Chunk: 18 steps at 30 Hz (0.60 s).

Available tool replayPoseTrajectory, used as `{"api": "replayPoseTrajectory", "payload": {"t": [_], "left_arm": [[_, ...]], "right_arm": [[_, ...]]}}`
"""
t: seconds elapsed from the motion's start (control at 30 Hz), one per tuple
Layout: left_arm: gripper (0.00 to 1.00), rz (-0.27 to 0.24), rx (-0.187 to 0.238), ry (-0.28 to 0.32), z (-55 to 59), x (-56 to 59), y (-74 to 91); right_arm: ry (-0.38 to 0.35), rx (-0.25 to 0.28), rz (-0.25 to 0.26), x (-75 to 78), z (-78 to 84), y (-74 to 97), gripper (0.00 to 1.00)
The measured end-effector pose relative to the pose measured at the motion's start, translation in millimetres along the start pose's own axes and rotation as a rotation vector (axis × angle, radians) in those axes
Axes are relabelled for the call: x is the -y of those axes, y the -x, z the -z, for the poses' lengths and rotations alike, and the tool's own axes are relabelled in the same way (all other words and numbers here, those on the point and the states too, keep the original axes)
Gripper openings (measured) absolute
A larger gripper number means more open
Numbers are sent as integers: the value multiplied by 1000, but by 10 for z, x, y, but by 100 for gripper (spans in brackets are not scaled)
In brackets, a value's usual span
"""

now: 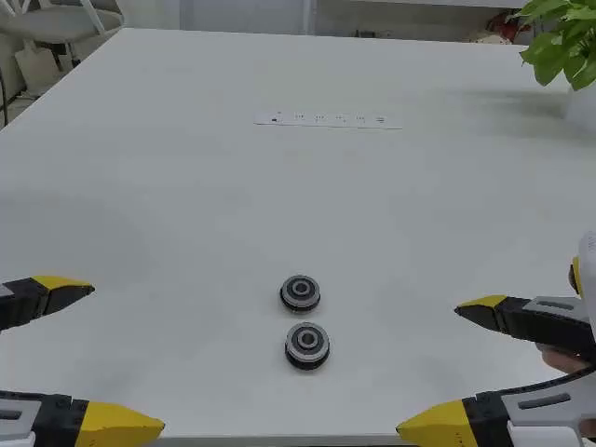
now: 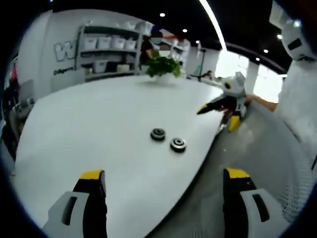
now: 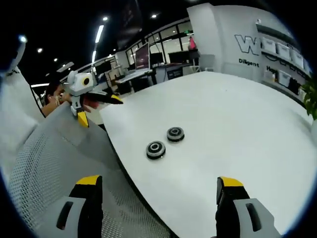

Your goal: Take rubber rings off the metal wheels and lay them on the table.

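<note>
- Left gripper [image 1: 128, 359] is seen at the lower left of the head view, jaws spread wide and nothing held. Its tips are near the table's front edge, well apart from both wheels.
- Right gripper [image 1: 427, 371] is seen at the lower right, jaws likewise spread wide and empty. A hand is glimpsed behind it.
- Near wheel [image 1: 307, 345] and far wheel [image 1: 300, 293] are laid flat on the table [image 1: 279, 186], just beside each other, between the two grippers and close to the front edge.
- A dark outer band is seen on each wheel. It is taken to be the rubber rings [image 1: 290, 346], still fitted, but the detail is too small to be confirmed.
- No loose ring is seen on the table.
- Progress as judged: nothing done yet. Both rings are left to be pulled off and laid down.
- Next step as judged: one wheel to be pinned by one gripper, its ring to be peeled by the other. The wheels are small and low, so a slip or slide is to be watched for.
- Surface: white, matte, flat and wide. A socket strip [image 1: 328, 119] is set into it well behind the wheels.
- Room: a plant [image 1: 559, 42] is placed at the far right, a white chair [image 1: 56, 28] past the far left corner.
- Shelves [image 2: 109, 49] with bins are seen along the back wall in the left gripper view.
- Large wall lettering [image 3: 252, 44] and ceiling lights [image 3: 99, 33] are seen in the right gripper view. An open office-type hall is suggested.
</note>
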<state>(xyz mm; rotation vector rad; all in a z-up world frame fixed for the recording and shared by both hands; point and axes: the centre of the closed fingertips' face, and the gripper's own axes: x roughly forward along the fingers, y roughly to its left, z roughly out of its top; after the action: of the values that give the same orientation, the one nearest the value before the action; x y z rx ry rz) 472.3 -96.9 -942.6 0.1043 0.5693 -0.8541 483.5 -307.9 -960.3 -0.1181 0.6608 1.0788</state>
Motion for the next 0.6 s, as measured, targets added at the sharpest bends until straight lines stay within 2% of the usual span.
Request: {"api": "replayPoseTrajectory", "payload": {"t": [0.13,0.3,0.6], "left_arm": [[100,27,-5,-14,-2,50,-12],[100,48,-41,-73,29,116,-28],[100,59,-7,-71,0,154,10]], "right_arm": [[-4,8,-8,-15,-9,-5,96],[-15,20,-12,-37,-13,5,95],[-28,21,-4,-63,0,20,95]]}}
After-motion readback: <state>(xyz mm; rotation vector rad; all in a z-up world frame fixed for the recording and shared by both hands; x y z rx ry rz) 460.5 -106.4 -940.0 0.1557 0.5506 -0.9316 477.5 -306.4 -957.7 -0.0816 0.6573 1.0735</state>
